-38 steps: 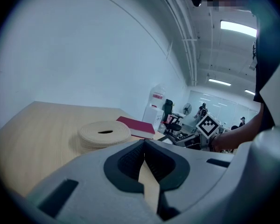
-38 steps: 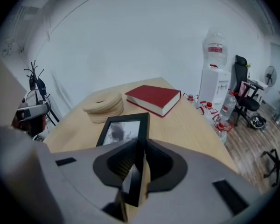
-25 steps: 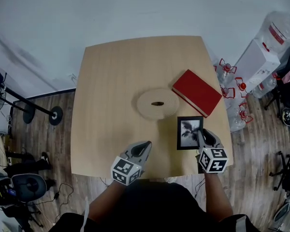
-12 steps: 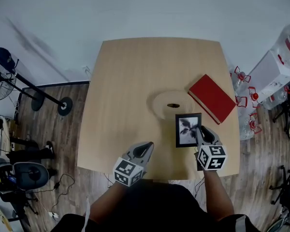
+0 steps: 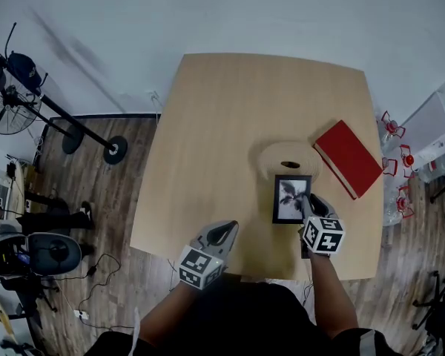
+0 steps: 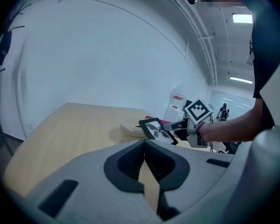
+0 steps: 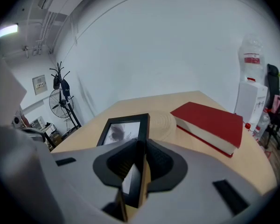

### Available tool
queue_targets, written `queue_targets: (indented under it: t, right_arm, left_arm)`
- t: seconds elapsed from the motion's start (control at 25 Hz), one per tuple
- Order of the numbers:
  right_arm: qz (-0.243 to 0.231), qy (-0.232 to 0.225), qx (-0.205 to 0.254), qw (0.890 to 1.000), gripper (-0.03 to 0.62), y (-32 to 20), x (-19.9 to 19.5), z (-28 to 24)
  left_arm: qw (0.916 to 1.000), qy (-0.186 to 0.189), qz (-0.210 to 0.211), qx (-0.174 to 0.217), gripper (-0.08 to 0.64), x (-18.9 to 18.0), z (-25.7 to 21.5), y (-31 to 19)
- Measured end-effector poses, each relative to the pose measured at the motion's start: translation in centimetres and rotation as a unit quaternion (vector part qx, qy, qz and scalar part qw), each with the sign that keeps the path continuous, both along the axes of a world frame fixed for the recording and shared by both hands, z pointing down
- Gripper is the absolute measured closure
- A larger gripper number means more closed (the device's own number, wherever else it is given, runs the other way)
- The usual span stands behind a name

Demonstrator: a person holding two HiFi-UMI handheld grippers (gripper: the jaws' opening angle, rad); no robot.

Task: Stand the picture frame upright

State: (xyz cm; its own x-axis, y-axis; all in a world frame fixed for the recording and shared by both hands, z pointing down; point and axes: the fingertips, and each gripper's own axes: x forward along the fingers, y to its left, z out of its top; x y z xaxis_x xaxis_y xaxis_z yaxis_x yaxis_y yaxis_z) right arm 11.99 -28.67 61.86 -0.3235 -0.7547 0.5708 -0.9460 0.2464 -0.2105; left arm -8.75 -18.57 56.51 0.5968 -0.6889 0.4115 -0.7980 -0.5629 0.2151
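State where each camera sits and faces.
Head view: above, facing steeply down at the table; forearms, left tongs, right tongs show.
Left gripper view: on the left tongs, facing the right tongs; own jaws show.
Right gripper view: on the right tongs, facing the red book; own jaws show.
All three share the picture frame.

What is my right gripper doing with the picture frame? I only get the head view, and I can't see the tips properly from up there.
Observer: The right gripper view shows the right gripper shut on the picture frame, pinching its side rail.
Operator: Is it lying flat on the table?
Observer: No. The left gripper view shows it tilted, one corner raised, in front of the round wooden disc.
Operator: What about my other gripper?
Observer: The left gripper is shut, with nothing between its jaws.
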Motion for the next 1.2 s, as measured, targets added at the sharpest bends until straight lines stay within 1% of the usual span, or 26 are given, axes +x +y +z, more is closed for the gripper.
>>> queue_targets:
  t: [0.12,0.24,0.4,0.68,0.92,1.08,1.12,1.2]
  right_arm:
    - [0.002,0.009,-0.016,1.000,0.525,-0.1,-0.3,1.5]
    - [0.009,0.010,-0.029,0.999,0.525,0.1,0.1,2.7]
    - [0.014,0.011,-0.044,0.999,0.526,0.3,-0.3,3.8]
    - [0.012,0.025,-0.059,0.998,0.526,0.2,-0.4,5.2]
    - [0.013,0.033,-0.054,0.998,0.525,0.3,-0.3,5.5]
    - [0.018,0.027,-0.053,0.998,0.523,0.3,-0.4,5.6]
    - [0.019,0.020,-0.054,0.998,0.518,0.3,-0.4,5.6]
    - [0.016,-0.002,-0.054,0.998,0.457,0.3,-0.9,5.4]
  left_arm:
    - [1.0000,0.000,-0.009,-0.002,0.565,-1.1,0.1,0.2]
    - [0.9999,0.002,-0.014,-0.005,0.565,-1.4,0.2,0.3]
    - [0.9998,0.005,-0.016,-0.011,0.565,-2.0,0.7,0.5]
    - [0.9999,0.002,-0.013,-0.006,0.565,-2.1,0.7,0.4]
    - [0.9998,-0.003,-0.017,-0.006,0.565,-2.2,1.1,0.6]
    - [0.9997,0.000,-0.023,-0.010,0.565,-2.3,1.1,0.7]
    - [0.9996,0.001,-0.025,-0.011,0.565,-2.4,1.1,0.6]
    - [0.9996,-0.001,-0.026,-0.012,0.565,-2.4,1.0,0.4]
